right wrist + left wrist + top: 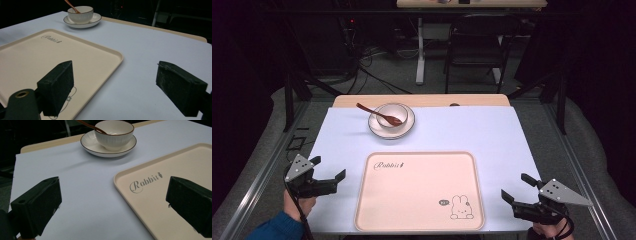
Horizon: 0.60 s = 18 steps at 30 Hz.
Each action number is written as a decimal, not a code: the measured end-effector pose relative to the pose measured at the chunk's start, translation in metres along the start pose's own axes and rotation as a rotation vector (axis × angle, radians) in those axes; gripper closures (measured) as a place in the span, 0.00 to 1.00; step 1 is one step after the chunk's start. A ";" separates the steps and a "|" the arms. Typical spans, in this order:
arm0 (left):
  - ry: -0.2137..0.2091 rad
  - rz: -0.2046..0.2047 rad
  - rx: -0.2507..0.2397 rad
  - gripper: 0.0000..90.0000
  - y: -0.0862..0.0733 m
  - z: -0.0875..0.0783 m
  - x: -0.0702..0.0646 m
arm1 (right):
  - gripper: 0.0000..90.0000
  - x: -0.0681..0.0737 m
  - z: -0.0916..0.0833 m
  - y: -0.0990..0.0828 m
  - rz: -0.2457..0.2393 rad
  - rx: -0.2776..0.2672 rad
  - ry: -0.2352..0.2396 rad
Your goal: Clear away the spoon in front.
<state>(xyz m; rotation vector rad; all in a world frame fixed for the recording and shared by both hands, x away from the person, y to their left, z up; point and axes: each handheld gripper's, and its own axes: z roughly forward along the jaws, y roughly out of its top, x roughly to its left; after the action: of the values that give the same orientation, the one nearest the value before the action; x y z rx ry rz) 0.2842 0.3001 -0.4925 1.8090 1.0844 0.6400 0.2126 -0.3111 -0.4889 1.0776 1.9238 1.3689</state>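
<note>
Nothing moved yet, by look of it: tray [419, 192] empty at near edge of table [492, 135], bowl [392, 116] on saucer [408, 127] near far edge, left of centre, spoon [374, 113] resting in bowl. Whole job ahead.

Left gripper [329, 172] over near left corner, right gripper [517, 187] over near right corner; both jaws spread wide, holding nothing, well apart from crockery.

Left gripper view: ribbed bowl wall [115, 135], brown rims. High view: rabbit drawing [460, 207] at tray's near right corner.
</note>
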 end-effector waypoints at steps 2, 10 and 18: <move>-0.002 -0.001 -0.001 0.00 0.000 0.000 0.000 | 0.15 0.000 0.000 0.000 0.000 0.001 0.001; -0.009 -0.011 0.005 0.00 0.001 0.003 0.000 | 0.15 0.000 0.000 0.000 0.000 0.003 0.003; -0.007 -0.013 0.010 0.00 0.003 0.006 -0.002 | 0.15 0.000 0.000 0.000 -0.001 0.003 0.004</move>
<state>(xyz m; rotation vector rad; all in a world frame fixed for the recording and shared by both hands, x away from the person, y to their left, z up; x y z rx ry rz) 0.2889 0.2951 -0.4929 1.8102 1.0952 0.6210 0.2129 -0.3112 -0.4892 1.0764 1.9300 1.3693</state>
